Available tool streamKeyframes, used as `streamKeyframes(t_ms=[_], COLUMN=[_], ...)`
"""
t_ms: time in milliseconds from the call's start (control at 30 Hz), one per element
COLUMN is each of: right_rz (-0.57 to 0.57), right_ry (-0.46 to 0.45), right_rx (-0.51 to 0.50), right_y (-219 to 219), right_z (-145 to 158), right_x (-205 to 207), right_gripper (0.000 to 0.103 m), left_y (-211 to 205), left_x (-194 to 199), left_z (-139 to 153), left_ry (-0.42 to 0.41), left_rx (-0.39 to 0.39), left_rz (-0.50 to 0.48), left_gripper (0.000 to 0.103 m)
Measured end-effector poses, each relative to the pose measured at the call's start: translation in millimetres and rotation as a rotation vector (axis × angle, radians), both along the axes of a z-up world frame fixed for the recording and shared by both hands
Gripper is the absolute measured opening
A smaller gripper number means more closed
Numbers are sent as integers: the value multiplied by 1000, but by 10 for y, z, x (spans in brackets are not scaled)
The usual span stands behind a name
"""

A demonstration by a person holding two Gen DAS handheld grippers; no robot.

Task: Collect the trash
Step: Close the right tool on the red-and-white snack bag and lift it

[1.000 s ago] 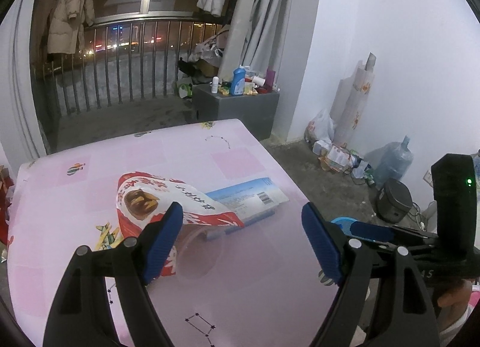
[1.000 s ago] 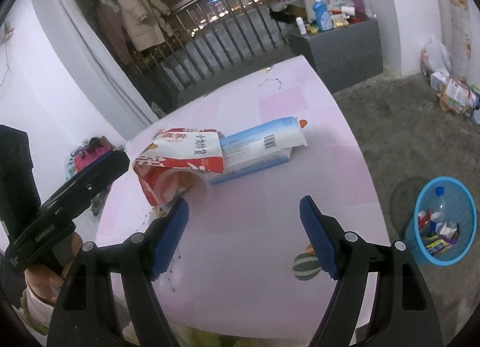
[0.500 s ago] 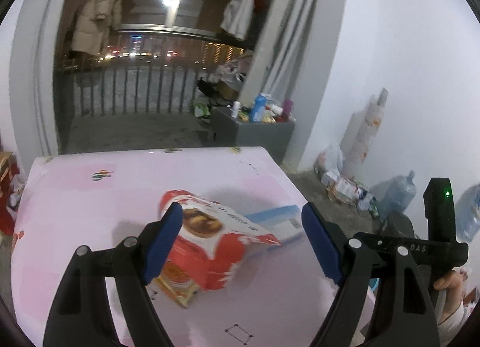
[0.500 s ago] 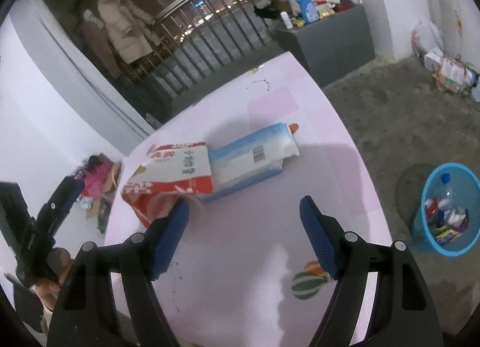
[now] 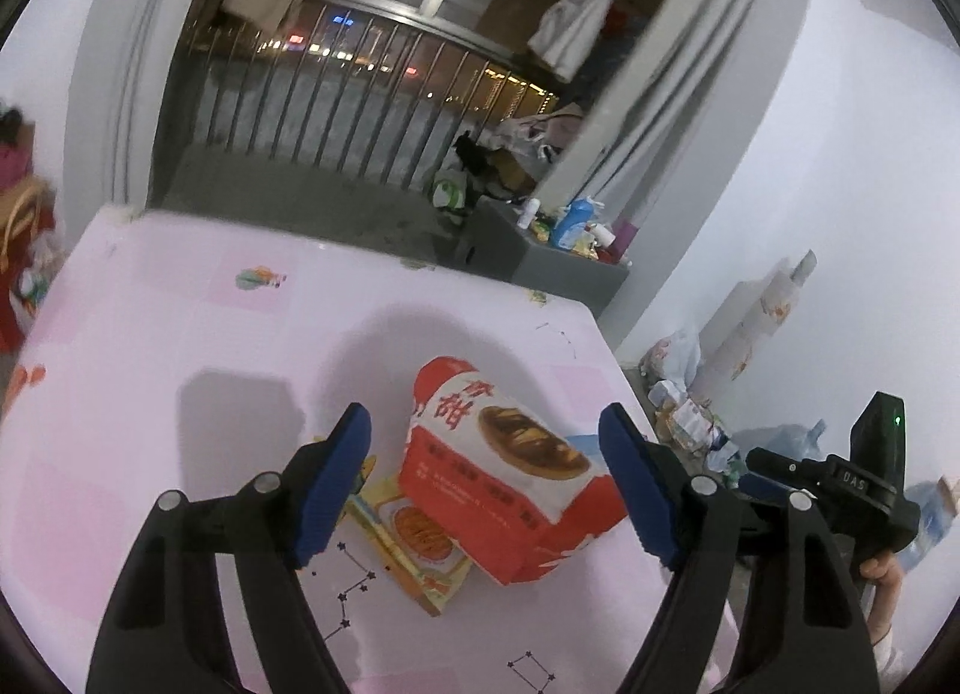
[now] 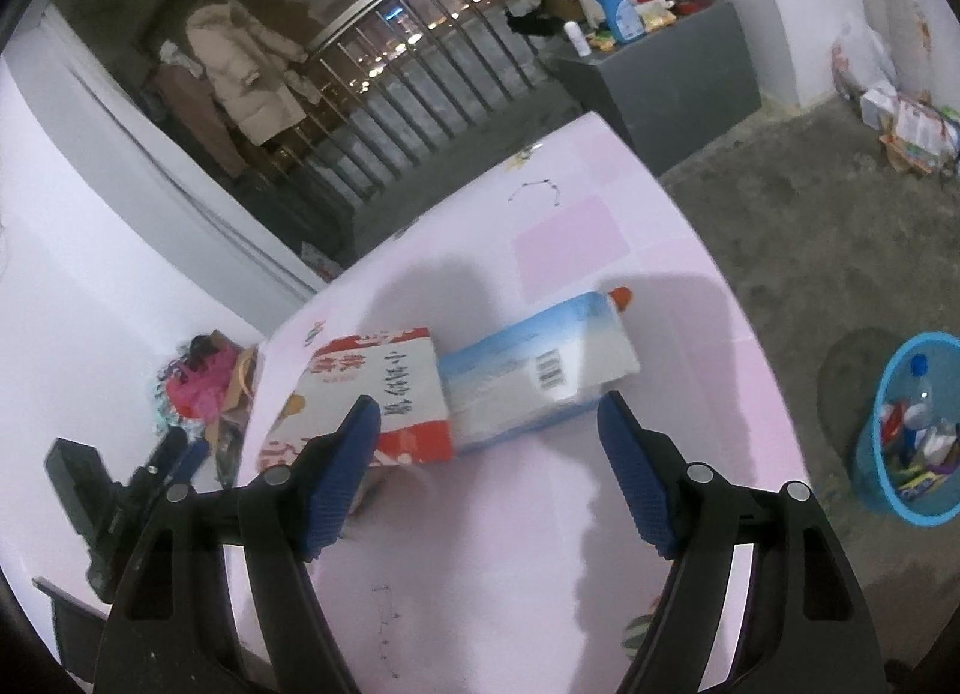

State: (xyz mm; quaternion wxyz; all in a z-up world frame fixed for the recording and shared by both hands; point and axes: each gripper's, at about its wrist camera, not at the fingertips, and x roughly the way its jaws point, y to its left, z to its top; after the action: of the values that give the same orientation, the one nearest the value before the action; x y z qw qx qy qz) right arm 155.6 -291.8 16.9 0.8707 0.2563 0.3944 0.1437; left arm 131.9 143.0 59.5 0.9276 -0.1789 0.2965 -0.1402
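Both hand-held grippers, left (image 5: pixel 486 475) and right (image 6: pixel 489 469), stay spread apart, now nearer the red snack bag (image 5: pixel 510 478).

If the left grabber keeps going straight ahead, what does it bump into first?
Most likely the red and white snack bag. It sits right between the open blue fingers of the left gripper, lying on the pink table. How far ahead it is can't be told exactly.

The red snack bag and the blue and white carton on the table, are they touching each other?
Touching. In the right wrist view the red snack bag overlaps the near end of the blue and white carton, with no gap showing between them.
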Motion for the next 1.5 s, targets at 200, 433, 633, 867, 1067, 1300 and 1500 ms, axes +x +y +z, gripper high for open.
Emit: streamKeyframes(t_ms=[200, 433, 633, 867, 1067, 1300, 1500], right_rz=[135, 320, 384, 377, 365, 358, 380], right_ry=[3, 60, 84, 98, 106, 82, 0], right_rx=[137, 305, 345, 402, 436, 479, 508], right_y=[229, 710, 1008, 1043, 1053, 1027, 942], right_z=[-24, -163, -178, -230, -273, -273, -129], right_x=[-30, -28, 76, 217, 265, 235, 126], right_gripper=[65, 51, 46, 40, 24, 3, 1], left_y=[31, 0, -206, -294, -328, -351, -432], left_x=[77, 267, 345, 347, 369, 344, 263], left_z=[-87, -273, -466, -532, -535, -502, -303], left_ry=[24, 102, 160, 181, 185, 179, 138], left_rx=[-18, 18, 48, 80, 100, 121, 146], left_rz=[-15, -9, -65, -100, -116, -116, -123], left_gripper=[62, 53, 46, 44, 43, 41, 41])
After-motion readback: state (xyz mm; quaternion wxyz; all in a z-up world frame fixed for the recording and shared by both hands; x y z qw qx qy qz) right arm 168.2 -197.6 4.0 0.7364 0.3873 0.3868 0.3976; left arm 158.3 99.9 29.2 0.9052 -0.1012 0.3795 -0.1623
